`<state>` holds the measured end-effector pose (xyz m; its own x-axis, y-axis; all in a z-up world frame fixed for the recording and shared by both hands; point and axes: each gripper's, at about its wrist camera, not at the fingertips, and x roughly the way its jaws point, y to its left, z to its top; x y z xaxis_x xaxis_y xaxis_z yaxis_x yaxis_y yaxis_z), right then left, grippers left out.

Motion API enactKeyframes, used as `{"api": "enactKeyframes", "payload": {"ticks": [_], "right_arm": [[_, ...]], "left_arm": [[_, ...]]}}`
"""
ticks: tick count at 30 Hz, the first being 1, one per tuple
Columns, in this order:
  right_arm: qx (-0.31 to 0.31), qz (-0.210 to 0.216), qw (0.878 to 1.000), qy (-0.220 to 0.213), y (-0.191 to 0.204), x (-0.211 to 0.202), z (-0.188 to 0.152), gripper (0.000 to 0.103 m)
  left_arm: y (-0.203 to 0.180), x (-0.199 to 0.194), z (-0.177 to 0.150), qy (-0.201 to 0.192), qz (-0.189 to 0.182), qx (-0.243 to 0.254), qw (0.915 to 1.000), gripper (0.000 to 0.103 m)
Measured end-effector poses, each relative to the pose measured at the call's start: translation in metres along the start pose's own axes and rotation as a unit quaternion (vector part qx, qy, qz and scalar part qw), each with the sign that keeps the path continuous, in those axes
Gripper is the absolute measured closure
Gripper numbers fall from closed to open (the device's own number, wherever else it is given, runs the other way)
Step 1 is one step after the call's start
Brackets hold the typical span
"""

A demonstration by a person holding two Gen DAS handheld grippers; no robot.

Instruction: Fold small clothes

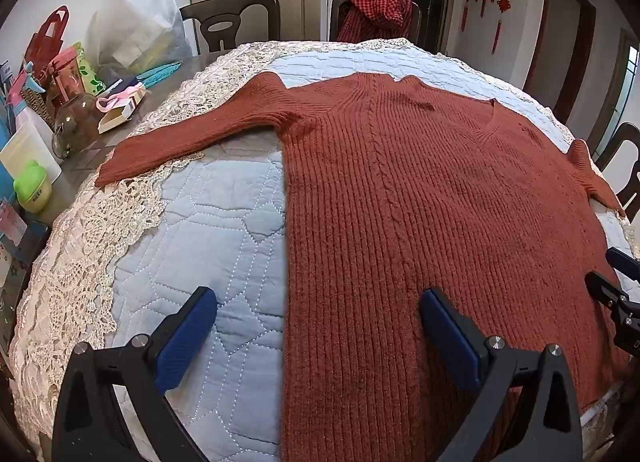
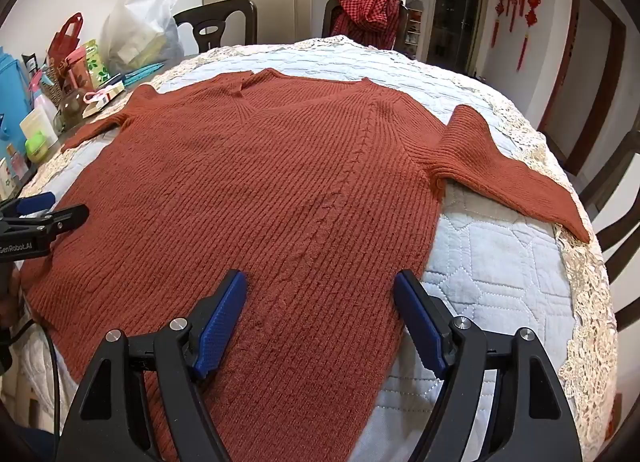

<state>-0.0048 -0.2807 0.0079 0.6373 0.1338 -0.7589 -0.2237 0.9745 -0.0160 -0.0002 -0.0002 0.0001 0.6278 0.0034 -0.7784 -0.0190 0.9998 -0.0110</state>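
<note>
Sweater [image 1: 400, 190] flat on quilt [image 1: 208, 222], sleeves spread, no fold made; all folding left. Left tool [image 1: 316, 322] and right tool [image 2: 320, 302] wide open, empty, above hem.

We cannot follow the rust sweater [image 1: 420, 202] to its hem: in the left wrist view it runs off the bottom edge between the left gripper [image 1: 318, 336] arms, and its right sleeve is cut short at the right edge. In the right wrist view the hem again leaves the bottom of the frame behind the right gripper [image 2: 320, 316], and the far sleeve at upper left is partly lost among the clutter [image 2: 48, 102], whose labels are too small for us to read. The table under the quilted cover [image 1: 208, 230] stays hidden. At lower left of the right wrist view, a hand [image 2: 10, 302] is mostly cut off.
</note>
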Motion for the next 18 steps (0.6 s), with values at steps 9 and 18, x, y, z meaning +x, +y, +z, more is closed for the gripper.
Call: {"api": "enactKeyframes", "payload": {"ticks": [9,18], "right_arm": [[0.000,0.000,1.000,-0.001,0.0001,-0.0004,0.0001,0.027],[0.000,0.000,1.000,-0.001,0.0004,-0.0003,0.0004,0.027]], "left_arm": [[0.0002,-0.0001,0.0002,0.002,0.000,0.000,1.0000,0.000],[0.0001,0.0000,0.0002,0.002,0.000,0.001,1.0000,0.000]]}}
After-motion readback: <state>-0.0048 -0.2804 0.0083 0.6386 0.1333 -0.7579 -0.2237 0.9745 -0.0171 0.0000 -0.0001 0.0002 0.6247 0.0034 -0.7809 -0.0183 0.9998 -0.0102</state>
